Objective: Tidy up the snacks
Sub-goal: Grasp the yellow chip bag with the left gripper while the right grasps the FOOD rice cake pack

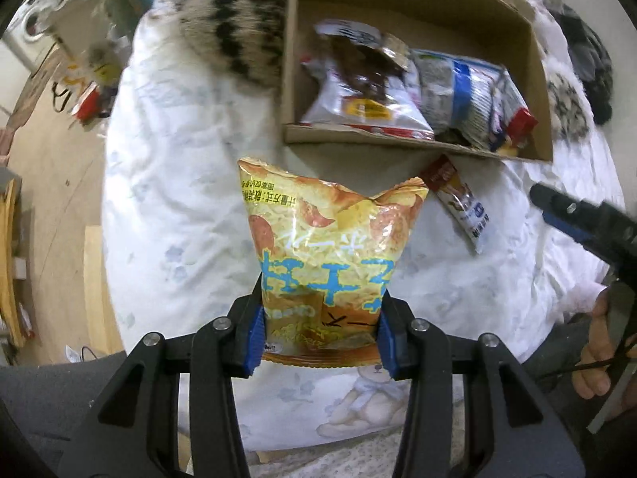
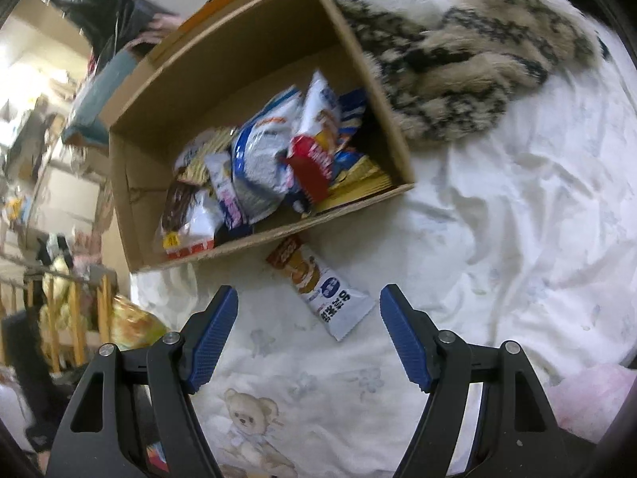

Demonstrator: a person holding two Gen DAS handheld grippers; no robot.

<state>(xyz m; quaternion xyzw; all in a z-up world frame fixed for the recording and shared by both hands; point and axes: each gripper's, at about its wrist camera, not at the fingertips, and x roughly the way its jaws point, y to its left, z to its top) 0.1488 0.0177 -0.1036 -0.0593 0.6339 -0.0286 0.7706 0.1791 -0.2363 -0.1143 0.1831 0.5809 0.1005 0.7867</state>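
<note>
Task is looking well along but not done. The box [image 2: 131,207] is sitting on the bed [image 2: 497,239] w/ a pile of snack packs [image 2: 262,167] already lying inside, filling the near corner; the far part of the box floor is showing bare, so there is room for more.

Left gripper [image 1: 320,332] is pinching a yellow chip bag [image 1: 326,251] by its lower end, fingers [image 1: 256,334] closed partway and pressing both sides of it. The bag is hanging over the bed just short of the box's near wall, not inside yet. Judging by that, this one is being carried over to the box.

Right gripper [image 2: 308,332] is holding nothing, fingers standing wide apart, pointing down at the bed. A sachet [image 2: 322,286] is lying flat on the bed between them and the box, one end touching or tucked just under the box's near wall, can't tell which.

So left to do, by my read: chip bag into box, then sachet. No other loose snacks showing on the bed in either view, tho the edges are blurry.
</note>
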